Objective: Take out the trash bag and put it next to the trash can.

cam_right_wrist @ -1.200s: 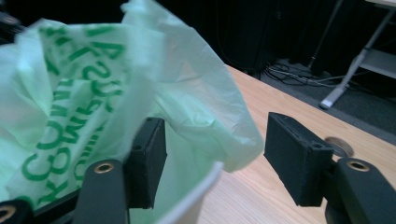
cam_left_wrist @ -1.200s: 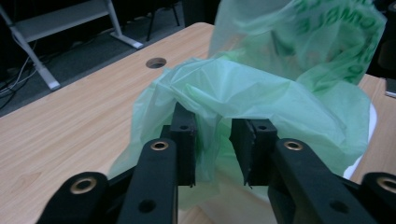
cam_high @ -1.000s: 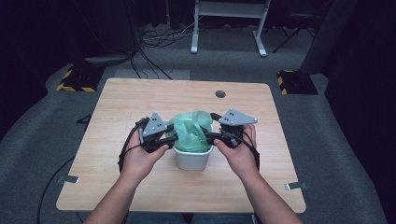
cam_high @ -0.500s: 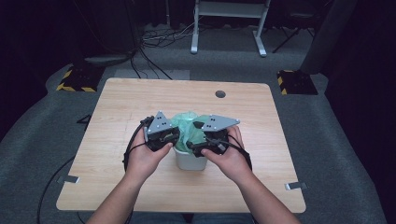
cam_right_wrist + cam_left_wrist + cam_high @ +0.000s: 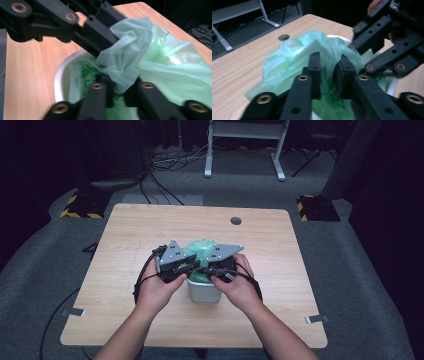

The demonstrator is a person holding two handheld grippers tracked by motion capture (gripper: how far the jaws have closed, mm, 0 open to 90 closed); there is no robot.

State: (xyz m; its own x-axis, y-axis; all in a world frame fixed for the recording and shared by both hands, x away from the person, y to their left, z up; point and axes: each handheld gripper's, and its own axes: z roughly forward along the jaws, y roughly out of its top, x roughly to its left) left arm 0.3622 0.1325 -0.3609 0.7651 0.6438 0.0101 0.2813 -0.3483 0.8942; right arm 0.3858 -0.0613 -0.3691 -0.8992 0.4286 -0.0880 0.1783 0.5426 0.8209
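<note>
A white bin (image 5: 204,292) stands on the wooden table, lined with a thin green bag (image 5: 200,251) that bunches up above its rim. Both grippers meet over the bin's near side. In the left gripper view my left gripper (image 5: 329,57) has a fold of the bag (image 5: 287,57) pinched between its jaws, which have just eased apart a little. In the right gripper view my right gripper (image 5: 120,83) has just closed, its jaws tight on a crumpled fold of the bag (image 5: 162,55) above the bin's rim (image 5: 58,77). The left gripper's jaws cross the top of that view.
The table (image 5: 125,235) has a round cable hole (image 5: 236,220) at the back. Cables trail from the left gripper off the table's left side. A white desk frame (image 5: 245,140) stands on the grey floor beyond the table.
The right hand has moved left, from beside the bin to over it, and now meets the left gripper. The bag is bunched between the two.
</note>
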